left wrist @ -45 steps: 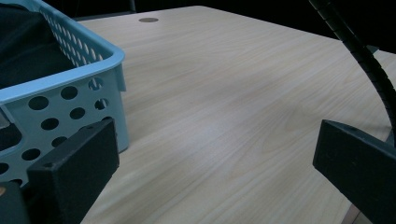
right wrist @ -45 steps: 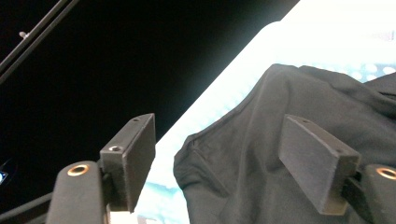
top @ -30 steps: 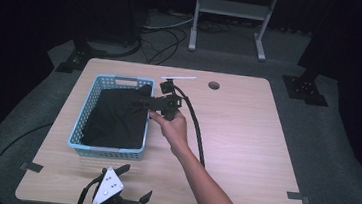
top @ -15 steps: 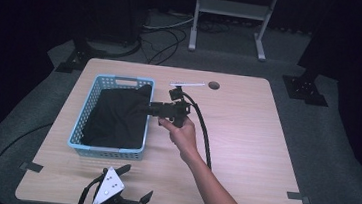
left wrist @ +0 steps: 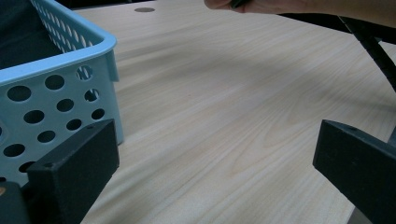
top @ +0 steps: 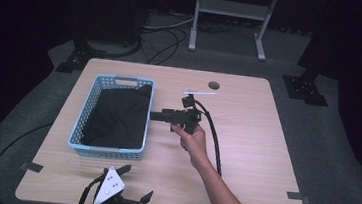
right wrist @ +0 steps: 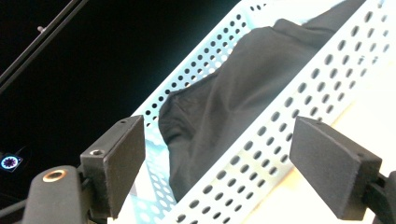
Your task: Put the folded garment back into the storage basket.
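Writing is seen nowhere. Left tongs (top: 133, 185) lie wide open and empty at the near table (top: 265, 140) edge; right tongs (top: 156, 115), also agape and empty, are held beside the basket (top: 82, 122), where the black cloth (top: 117, 116) lies. Pale wood tabletop is ringed by grey carpet (top: 345, 148) and darkness.
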Action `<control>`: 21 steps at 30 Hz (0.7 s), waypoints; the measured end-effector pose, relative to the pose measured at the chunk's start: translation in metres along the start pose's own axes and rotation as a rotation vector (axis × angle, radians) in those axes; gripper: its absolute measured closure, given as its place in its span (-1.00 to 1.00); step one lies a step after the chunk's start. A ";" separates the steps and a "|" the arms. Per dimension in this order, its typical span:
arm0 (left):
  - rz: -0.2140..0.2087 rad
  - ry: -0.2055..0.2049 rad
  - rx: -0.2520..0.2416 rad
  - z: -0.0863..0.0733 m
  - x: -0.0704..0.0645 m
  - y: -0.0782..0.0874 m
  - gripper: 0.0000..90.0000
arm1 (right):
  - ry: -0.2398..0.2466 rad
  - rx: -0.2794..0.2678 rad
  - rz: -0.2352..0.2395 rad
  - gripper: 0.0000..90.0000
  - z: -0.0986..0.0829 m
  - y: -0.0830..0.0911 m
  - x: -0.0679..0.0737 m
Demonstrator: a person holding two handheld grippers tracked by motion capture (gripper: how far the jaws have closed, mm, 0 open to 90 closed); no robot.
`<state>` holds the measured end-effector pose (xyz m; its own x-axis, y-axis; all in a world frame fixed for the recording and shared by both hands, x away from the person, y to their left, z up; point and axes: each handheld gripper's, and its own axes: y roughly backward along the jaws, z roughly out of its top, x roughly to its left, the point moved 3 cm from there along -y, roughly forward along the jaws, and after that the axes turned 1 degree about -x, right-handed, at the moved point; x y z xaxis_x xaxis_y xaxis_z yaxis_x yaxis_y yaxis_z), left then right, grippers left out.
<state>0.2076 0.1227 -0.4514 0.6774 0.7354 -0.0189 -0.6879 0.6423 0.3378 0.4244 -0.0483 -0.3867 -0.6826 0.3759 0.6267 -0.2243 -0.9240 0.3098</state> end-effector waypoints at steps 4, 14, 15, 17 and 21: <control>0.000 0.001 0.006 -0.001 0.001 -0.001 -1.00 | -0.005 -0.003 -0.016 -0.60 -0.005 0.007 -0.007; 0.005 0.008 0.007 -0.002 0.003 -0.001 -1.00 | -0.020 -0.004 -0.046 -0.60 -0.014 0.022 -0.020; 0.005 0.008 0.007 -0.002 0.003 -0.001 -1.00 | -0.020 -0.001 -0.049 -0.60 -0.015 0.024 -0.022; 0.005 0.008 0.008 -0.002 0.003 -0.002 -1.00 | -0.020 -0.007 -0.057 -0.60 -0.018 0.027 -0.024; 0.003 0.008 0.012 -0.002 0.003 -0.002 -1.00 | -0.021 -0.016 -0.073 -0.60 -0.024 0.035 -0.029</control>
<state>0.2107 0.1238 -0.4543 0.6727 0.7394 -0.0257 -0.6871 0.6372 0.3491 0.4201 -0.0936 -0.4109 -0.6496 0.4432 0.6177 -0.2838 -0.8951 0.3438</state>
